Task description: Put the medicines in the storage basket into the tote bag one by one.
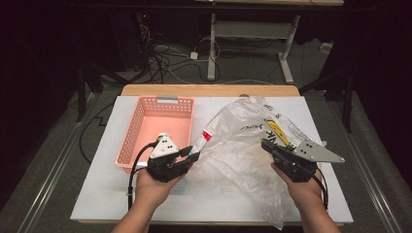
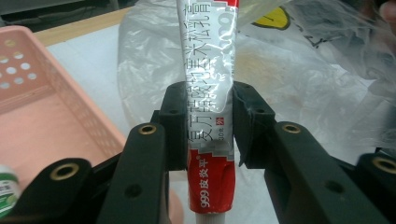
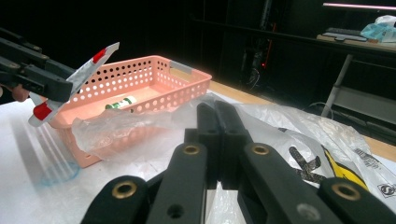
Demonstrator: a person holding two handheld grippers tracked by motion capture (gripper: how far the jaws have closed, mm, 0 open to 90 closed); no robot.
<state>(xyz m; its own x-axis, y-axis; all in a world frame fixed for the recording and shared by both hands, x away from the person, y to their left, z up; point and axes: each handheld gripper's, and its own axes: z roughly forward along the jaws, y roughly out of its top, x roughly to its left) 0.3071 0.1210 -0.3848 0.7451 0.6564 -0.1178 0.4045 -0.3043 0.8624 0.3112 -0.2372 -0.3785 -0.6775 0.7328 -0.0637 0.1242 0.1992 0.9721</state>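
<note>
Left gripper [image 1: 190,155] jaws clamped on red-and-silver ointment tube [image 2: 210,116], tube lifted off table between pink perforated plastic basket [image 1: 141,126] and crumpled clear plastic bag [image 1: 238,145]. Basket holds small green-and-white labelled bottle [image 3: 120,102], lying on its floor. Right gripper [image 1: 266,144] jaws fully closed, pinching bag's film.

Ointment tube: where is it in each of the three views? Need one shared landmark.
High view: ointment tube centre-left, in the left claw, beside the pink basket.
Left gripper view: tube centre, upright, clamped between the jaws.
Right gripper view: tube upper left, tilted, held above the table.
Shared landmark: the pink basket.
</note>
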